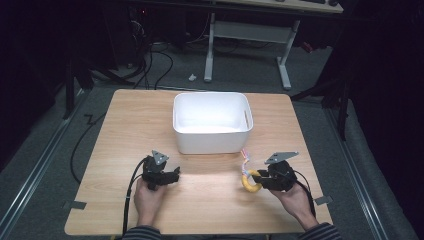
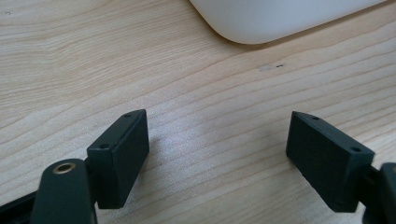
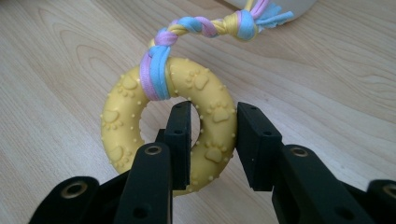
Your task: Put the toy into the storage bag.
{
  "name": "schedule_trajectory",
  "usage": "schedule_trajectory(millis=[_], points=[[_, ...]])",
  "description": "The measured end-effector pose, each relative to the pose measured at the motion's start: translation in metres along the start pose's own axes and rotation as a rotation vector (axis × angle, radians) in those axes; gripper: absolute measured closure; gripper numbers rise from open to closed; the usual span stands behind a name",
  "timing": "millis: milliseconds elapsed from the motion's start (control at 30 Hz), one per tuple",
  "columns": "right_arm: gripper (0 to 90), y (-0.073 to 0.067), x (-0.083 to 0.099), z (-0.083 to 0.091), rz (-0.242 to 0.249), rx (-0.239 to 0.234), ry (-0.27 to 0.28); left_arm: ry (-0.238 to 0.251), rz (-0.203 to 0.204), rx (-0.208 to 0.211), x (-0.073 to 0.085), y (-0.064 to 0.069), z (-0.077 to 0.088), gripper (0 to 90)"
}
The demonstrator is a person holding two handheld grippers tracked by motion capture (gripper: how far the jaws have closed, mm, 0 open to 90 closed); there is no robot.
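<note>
A yellow ring toy, its rubber surface embossed with paw prints and small studs, sits near the right front part of the wooden table, in front of the white bin's right corner. A braided rope of pink, blue and yellow strands is looped around the ring's upper rim and runs away from it toward the white bin, ending in a knot with frayed tips. The right gripper clamps the ring's band: one black jaw passes through the central hole, the other presses on the outer edge, so the pads close narrowly on the rubber. In the high view the same right gripper is held by the person's right hand, with the ring at its tip and the rope pointing toward the bin. The bin stands at the middle of the table, toward the far side, well apart from the ring. The left gripper, held in the left hand near the front left part of the table, has its jaws spread wide over bare wood with nothing between them; a corner of the bin lies just beyond.
</note>
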State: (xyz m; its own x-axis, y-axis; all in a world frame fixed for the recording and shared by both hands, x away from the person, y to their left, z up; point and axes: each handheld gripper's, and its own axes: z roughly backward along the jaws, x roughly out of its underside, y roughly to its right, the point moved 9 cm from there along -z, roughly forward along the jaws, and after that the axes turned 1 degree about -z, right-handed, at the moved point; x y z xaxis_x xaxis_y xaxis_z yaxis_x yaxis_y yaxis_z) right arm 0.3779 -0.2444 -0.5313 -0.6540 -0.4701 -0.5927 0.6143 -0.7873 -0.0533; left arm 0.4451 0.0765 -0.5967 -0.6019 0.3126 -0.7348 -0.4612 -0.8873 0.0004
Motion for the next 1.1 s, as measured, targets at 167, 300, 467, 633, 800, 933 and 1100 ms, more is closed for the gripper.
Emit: schedule_trajectory(millis=[167,300,467,633,800,933,1100], points=[[67.6,0.008,0.001,0.008,-0.017,0.019,0.002,0.0,0.0,0.0,0.0,0.0,0.0,21.7],[67.6,0.013,0.002,0.014,-0.026,0.028,0.01,0.0,0.0,0.0,0.0,0.0,0.0,21.6],[67.6,0.021,0.002,0.024,-0.03,0.051,0.023,0.0,0.0,0.0,0.0,0.0,0.0,21.7],[67.7,0.027,0.001,0.031,-0.038,0.066,0.033,0.0,0.0,0.0,0.0,0.0,0.0,21.6],[67.7,0.033,-0.002,0.04,-0.039,0.093,0.043,0.0,0.0,0.0,0.0,0.0,0.0,21.6],[67.7,0.036,-0.006,0.046,-0.038,0.106,0.046,0.0,0.0,0.0,0.0,0.0,0.0,21.7],[67.7,0.041,-0.013,0.053,-0.038,0.118,0.057,0.0,0.0,0.0,0.0,0.0,0.0,21.7]])
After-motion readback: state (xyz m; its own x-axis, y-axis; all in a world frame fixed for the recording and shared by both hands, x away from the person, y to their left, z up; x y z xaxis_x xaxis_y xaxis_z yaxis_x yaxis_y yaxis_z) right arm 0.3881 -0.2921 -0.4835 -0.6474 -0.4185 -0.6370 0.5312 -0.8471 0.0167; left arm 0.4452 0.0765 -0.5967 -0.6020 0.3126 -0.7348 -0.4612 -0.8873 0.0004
